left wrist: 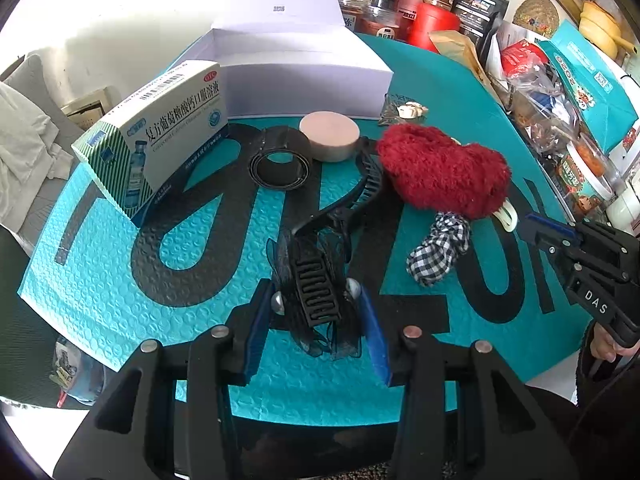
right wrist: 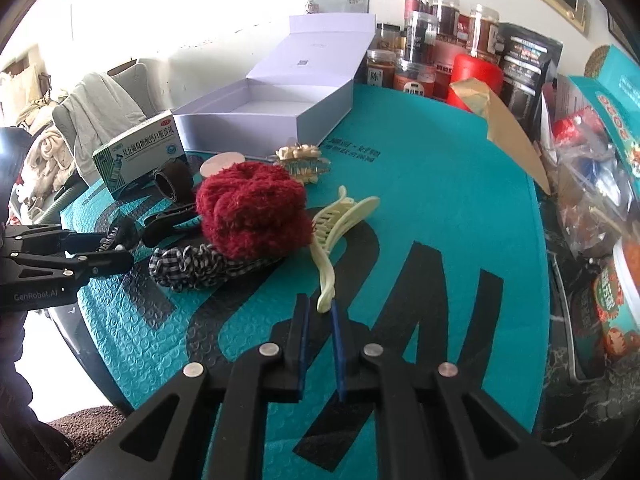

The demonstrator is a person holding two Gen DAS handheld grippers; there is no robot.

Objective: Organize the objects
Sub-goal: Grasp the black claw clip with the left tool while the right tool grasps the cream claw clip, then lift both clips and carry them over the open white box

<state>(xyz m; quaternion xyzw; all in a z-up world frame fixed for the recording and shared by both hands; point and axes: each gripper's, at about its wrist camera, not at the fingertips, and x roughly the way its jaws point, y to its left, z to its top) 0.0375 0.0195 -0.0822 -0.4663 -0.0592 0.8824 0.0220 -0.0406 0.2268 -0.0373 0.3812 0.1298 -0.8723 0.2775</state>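
Note:
My left gripper (left wrist: pixel 314 286) is shut on a black hair claw with a sheer bow (left wrist: pixel 316 292), low over the teal bubble mat (left wrist: pixel 120 280). From the right wrist view it (right wrist: pixel 116 248) enters at the left with the black claw (right wrist: pixel 120 236) in its jaws. My right gripper (right wrist: pixel 319 302) is shut on the tail end of a pale yellow hair clip (right wrist: pixel 340 216), whose head lies against a red fluffy scrunchie (right wrist: pixel 252 220). A checked scrunchie (right wrist: pixel 192 268) lies beside the red one. An open white box (right wrist: pixel 264 116) stands at the back.
A medicine carton (left wrist: pixel 160 132), a black tape roll (left wrist: pixel 280 164), a round pink tin (left wrist: pixel 330 136), a long black clip (left wrist: pixel 368 176) and a pearl clip (right wrist: pixel 300 160) lie on the mat. Jars (right wrist: pixel 420 52) and bags (right wrist: pixel 592 184) crowd the back and right. A draped chair (right wrist: pixel 96 108) stands at the left.

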